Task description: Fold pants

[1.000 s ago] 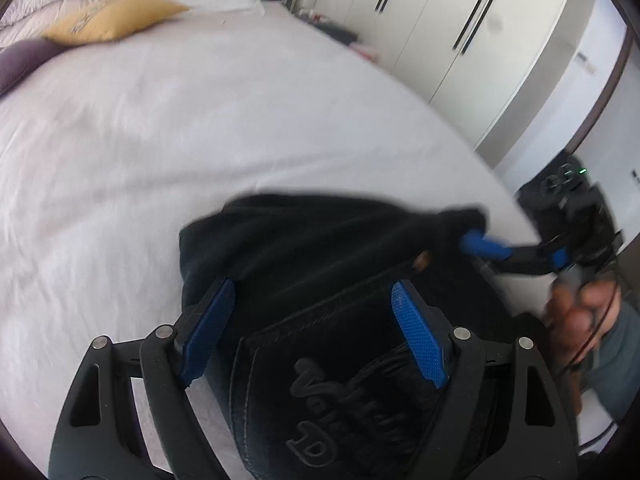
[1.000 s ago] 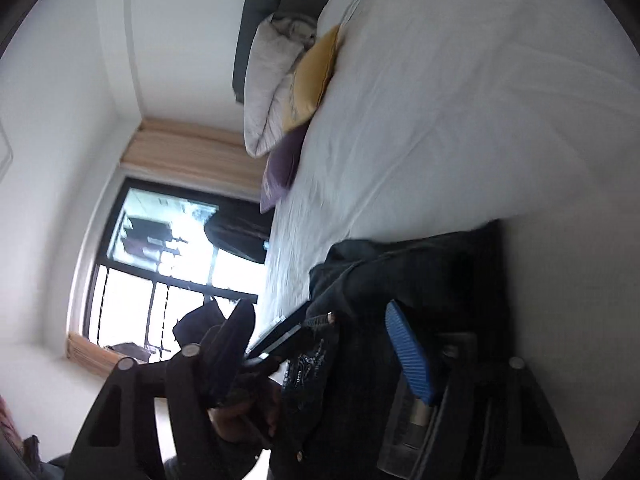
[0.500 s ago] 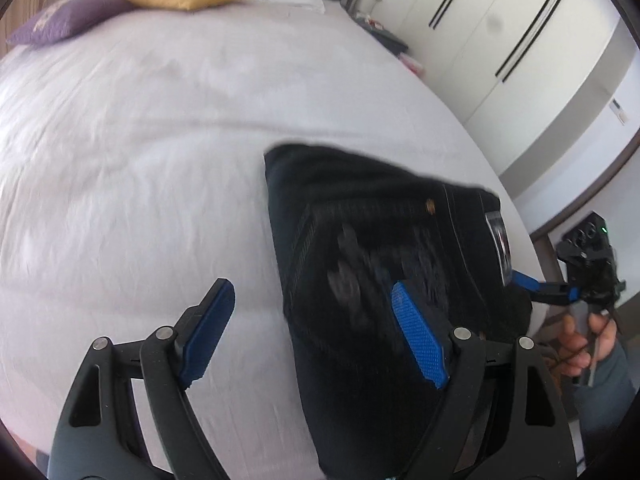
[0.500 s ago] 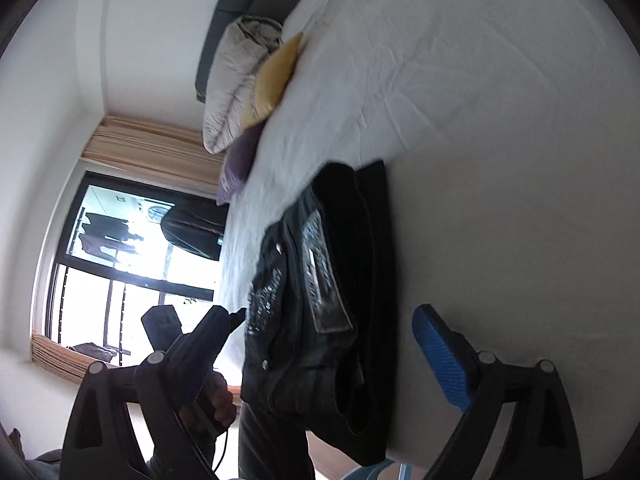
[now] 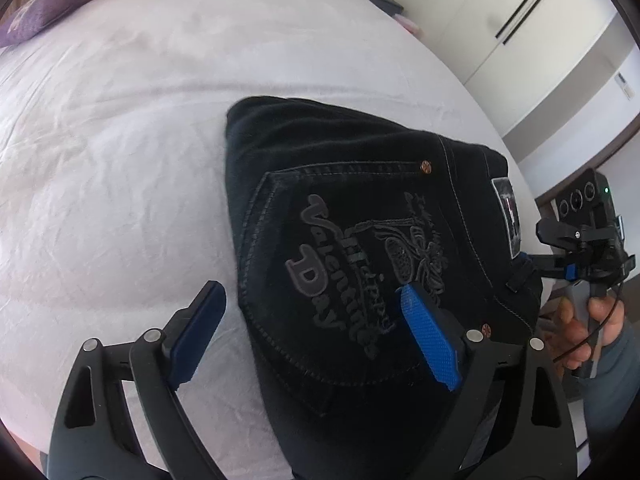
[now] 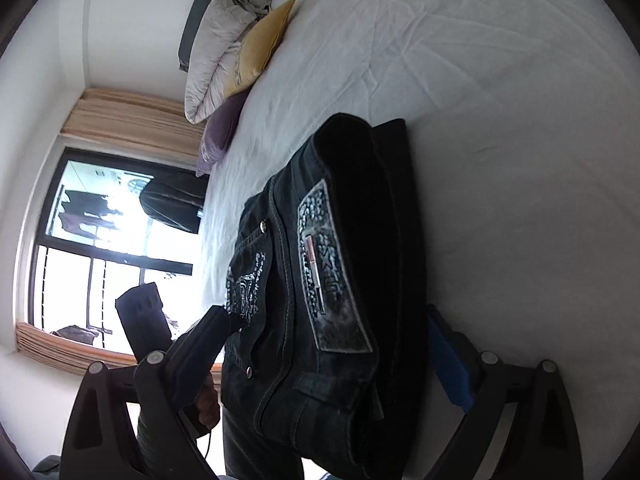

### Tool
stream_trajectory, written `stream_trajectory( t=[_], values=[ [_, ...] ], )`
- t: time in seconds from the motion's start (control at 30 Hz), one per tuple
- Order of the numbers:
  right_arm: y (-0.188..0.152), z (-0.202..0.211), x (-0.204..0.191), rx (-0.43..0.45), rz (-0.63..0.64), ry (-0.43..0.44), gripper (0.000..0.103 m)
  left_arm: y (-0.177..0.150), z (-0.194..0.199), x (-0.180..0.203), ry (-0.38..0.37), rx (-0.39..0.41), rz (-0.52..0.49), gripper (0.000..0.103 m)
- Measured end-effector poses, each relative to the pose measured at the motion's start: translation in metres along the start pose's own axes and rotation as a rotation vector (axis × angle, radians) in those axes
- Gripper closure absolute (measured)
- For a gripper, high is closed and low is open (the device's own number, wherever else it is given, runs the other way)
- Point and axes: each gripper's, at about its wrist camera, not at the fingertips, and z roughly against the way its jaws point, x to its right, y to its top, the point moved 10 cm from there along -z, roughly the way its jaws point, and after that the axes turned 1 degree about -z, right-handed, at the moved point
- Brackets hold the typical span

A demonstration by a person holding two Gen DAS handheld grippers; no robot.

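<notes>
The black jeans (image 5: pixel 360 248) lie folded into a compact stack on the white bed (image 5: pixel 120 160), back pocket with embroidered lettering facing up. They also show in the right wrist view (image 6: pixel 328 280), waistband patch toward the camera. My left gripper (image 5: pixel 316 336) is open just above the stack's near edge, its left finger over the sheet, its right finger over the pocket. My right gripper (image 6: pixel 332 356) is open at the waistband end, with the stack's edge between its fingers. The right gripper is also seen in the left wrist view (image 5: pixel 576 252).
Yellow (image 6: pixel 260 48), purple (image 6: pixel 220 132) and white (image 6: pixel 224 40) pillows lie at the head of the bed. White wardrobes (image 5: pixel 500 20) stand beyond the far side. A window (image 6: pixel 100 248) is on the left of the right wrist view.
Both grippers let go of the jeans, which dropped flat into a folded stack. Both grippers then moved in closer over the stack's edges.
</notes>
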Motion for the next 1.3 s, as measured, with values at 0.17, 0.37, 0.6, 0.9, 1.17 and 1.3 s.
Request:
stream_trajectory(
  t=[0.17, 0.37, 0.6, 0.9, 1.17, 1.3],
  values=[
    [0.002, -0.005, 0.001, -0.026, 0.016, -0.037, 0.006, 0.005, -0.004, 0.006, 0.003, -0.001, -0.019, 0.013],
    [-0.003, -0.010, -0.002, -0.042, 0.088, -0.118, 0.017, 0.006, -0.007, 0.009, 0.013, -0.012, -0.045, 0.015],
    [-0.006, -0.008, 0.008, -0.029, 0.116, -0.221, 0.055, 0.008, -0.009, 0.013, -0.001, -0.009, -0.056, 0.042],
    [-0.010, 0.008, -0.023, 0.046, 0.314, -0.352, 0.077, 0.017, 0.006, 0.013, 0.030, 0.029, -0.082, 0.081],
    [0.002, 0.034, -0.077, 0.144, 0.466, -0.376, 0.080, 0.041, 0.044, 0.018, 0.005, 0.113, -0.074, 0.083],
    [0.024, 0.043, -0.102, 0.196, 0.530, -0.370, 0.080, 0.075, 0.068, 0.017, 0.023, 0.179, -0.097, 0.083]
  ],
)
